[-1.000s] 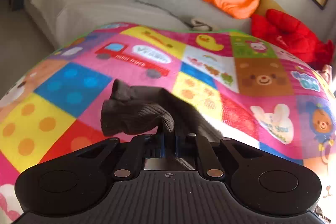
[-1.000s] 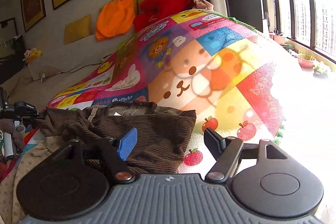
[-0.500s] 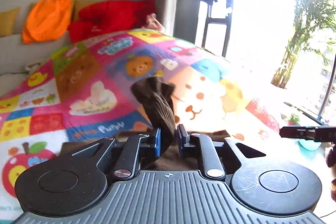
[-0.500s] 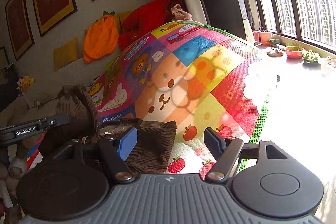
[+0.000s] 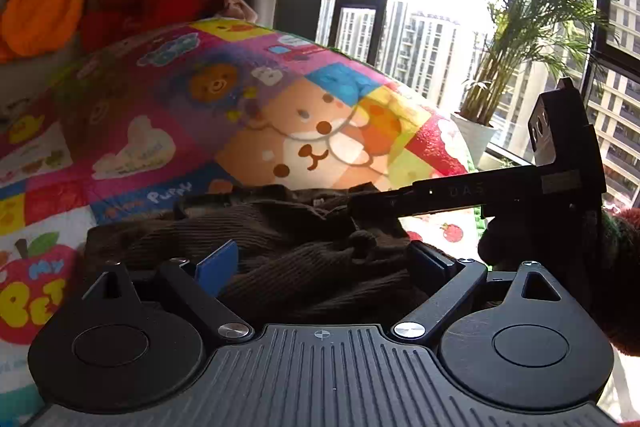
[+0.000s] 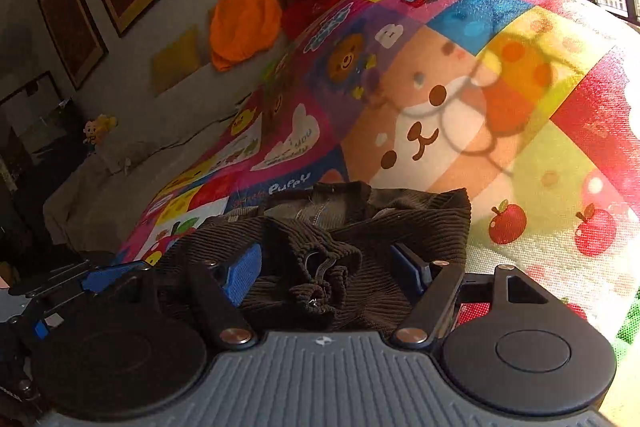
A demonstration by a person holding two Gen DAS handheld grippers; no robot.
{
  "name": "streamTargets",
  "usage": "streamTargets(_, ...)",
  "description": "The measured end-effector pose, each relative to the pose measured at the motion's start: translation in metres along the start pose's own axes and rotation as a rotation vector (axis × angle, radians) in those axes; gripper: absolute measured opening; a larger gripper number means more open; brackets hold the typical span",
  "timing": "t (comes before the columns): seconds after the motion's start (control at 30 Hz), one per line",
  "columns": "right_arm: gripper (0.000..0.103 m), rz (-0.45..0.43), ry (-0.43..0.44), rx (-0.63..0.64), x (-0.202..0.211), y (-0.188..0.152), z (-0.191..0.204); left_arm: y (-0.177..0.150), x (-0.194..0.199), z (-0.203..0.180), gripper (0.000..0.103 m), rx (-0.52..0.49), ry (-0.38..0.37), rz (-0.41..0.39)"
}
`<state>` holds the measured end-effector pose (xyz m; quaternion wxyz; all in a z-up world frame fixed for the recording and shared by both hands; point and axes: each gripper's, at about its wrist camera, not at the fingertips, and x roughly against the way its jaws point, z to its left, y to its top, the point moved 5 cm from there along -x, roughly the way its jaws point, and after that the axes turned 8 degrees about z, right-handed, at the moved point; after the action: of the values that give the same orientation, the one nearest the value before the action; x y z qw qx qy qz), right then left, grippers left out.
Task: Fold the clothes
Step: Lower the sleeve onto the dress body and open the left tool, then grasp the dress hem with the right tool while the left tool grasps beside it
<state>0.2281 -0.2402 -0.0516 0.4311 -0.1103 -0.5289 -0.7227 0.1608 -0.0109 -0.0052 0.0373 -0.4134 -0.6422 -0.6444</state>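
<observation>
Beside "Puppy" on play mat (image 5: 168, 131): brown garment (image 5: 288, 247).

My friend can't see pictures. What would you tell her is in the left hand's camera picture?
A crumpled brown corduroy garment lies on a bright cartoon play mat, and the left gripper, whose jaws have just been opening, stands open around it without pinching it. The right gripper reaches in from the right, with a potted palm by the sunny window behind.

Black ribbed left claw (image 5: 322, 267), blue pads (image 5: 218, 265), silver screws, possibly scuffed.
</observation>
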Motion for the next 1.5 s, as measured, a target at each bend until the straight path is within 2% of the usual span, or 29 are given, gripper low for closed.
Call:
streamTargets(0.03, 0.068, 0.034, 0.006, -0.011, -0.016, -0.001, 0.001, 0.0, 0.007, 0.011, 0.096, 0.026, 0.022, -0.007)
streamTargets(0.1, 0.024, 0.07, 0.03, 0.01, -0.033, -0.004, 0.01, 0.002, 0.019, 0.034, 0.096, 0.074, 0.067, -0.023)
streamTargets(0.17, 0.012, 0.023, -0.015, 0.059, -0.028, 0.0, 0.02, 0.004, 0.026, 0.053, 0.097, 0.108, 0.094, -0.035)
streamTargets(0.2, 0.012, -0.002, -0.039, 0.084, -0.025, 0.002, 0.024, 0.006, 0.027, 0.062, 0.098, 0.124, 0.104, -0.036)
streamTargets(0.27, 0.012, 0.0, -0.087, 0.106, -0.022, 0.004, 0.022, 0.008, 0.016, 0.08, 0.098, 0.161, 0.111, 0.003)
streamTargets(0.37, 0.012, 0.076, -0.201, 0.159, -0.029, -0.005, 0.009, 0.01, -0.008, 0.104, 0.098, 0.226, 0.107, 0.089)
streamTargets(0.43, 0.02, 0.068, -0.206, 0.181, -0.017, -0.007, 0.005, 0.009, -0.023, 0.118, 0.098, 0.272, 0.095, 0.136)
streamTargets(0.47, 0.027, 0.048, -0.203, 0.176, -0.008, -0.004, 0.001, 0.008, -0.029, 0.126, 0.098, 0.294, 0.088, 0.156)
streamTargets(0.5, 0.04, 0.017, -0.214, 0.158, 0.002, 0.002, -0.005, 0.008, -0.035, 0.133, 0.098, 0.319, 0.083, 0.172)
streamTargets(0.57, 0.052, -0.028, -0.238, 0.116, 0.015, 0.012, -0.02, 0.007, -0.045, 0.146, 0.098, 0.366, 0.074, 0.199)
streamTargets(0.7, 0.052, 0.021, -0.239, -0.002, 0.002, 0.029, -0.057, 0.007, -0.068, 0.164, 0.093, 0.441, 0.059, 0.254)
streamTargets(0.77, 0.052, 0.043, -0.233, -0.02, -0.011, 0.034, -0.064, 0.009, -0.077, 0.168, 0.095, 0.469, 0.067, 0.261)
streamTargets(0.87, 0.052, 0.098, -0.178, -0.056, -0.037, 0.04, -0.066, 0.016, -0.088, 0.162, 0.095, 0.427, 0.116, 0.27)
streamTargets(0.9, 0.044, 0.114, -0.169, -0.047, -0.045, 0.041, -0.064, 0.017, -0.092, 0.159, 0.094, 0.401, 0.132, 0.269)
streamTargets(0.97, 0.03, 0.148, -0.149, -0.031, -0.06, 0.043, -0.059, 0.02, -0.098, 0.153, 0.077, 0.34, 0.173, 0.26)
streamTargets(1.0, 0.019, 0.153, -0.154, -0.003, -0.065, 0.044, -0.054, 0.02, -0.1, 0.151, 0.051, 0.313, 0.201, 0.257)
streamTargets(1.03, 0.015, 0.158, -0.152, 0.019, -0.069, 0.044, -0.051, 0.021, -0.102, 0.15, 0.028, 0.299, 0.215, 0.254)
streamTargets(1.1, 0.014, 0.16, -0.16, 0.052, -0.076, 0.05, -0.044, 0.023, -0.103, 0.157, 0.014, 0.312, 0.215, 0.242)
streamTargets(1.2, 0.012, 0.147, -0.176, 0.094, -0.088, 0.069, -0.034, 0.032, -0.106, 0.17, 0.012, 0.321, 0.241, 0.215)
streamTargets(1.3, 0.012, 0.11, -0.191, 0.132, -0.101, 0.101, -0.022, 0.056, -0.096, 0.191, 0.011, 0.338, 0.284, 0.147)
streamTargets(1.4, 0.012, 0.019, -0.149, 0.165, -0.095, 0.136, -0.004, 0.084, -0.063, 0.204, 0.01, 0.351, 0.276, 0.039)
streamTargets(1.5, 0.012, -0.069, -0.071, 0.204, -0.066, 0.152, 0.014, 0.089, -0.026, 0.198, 0.01, 0.311, 0.25, -0.029)
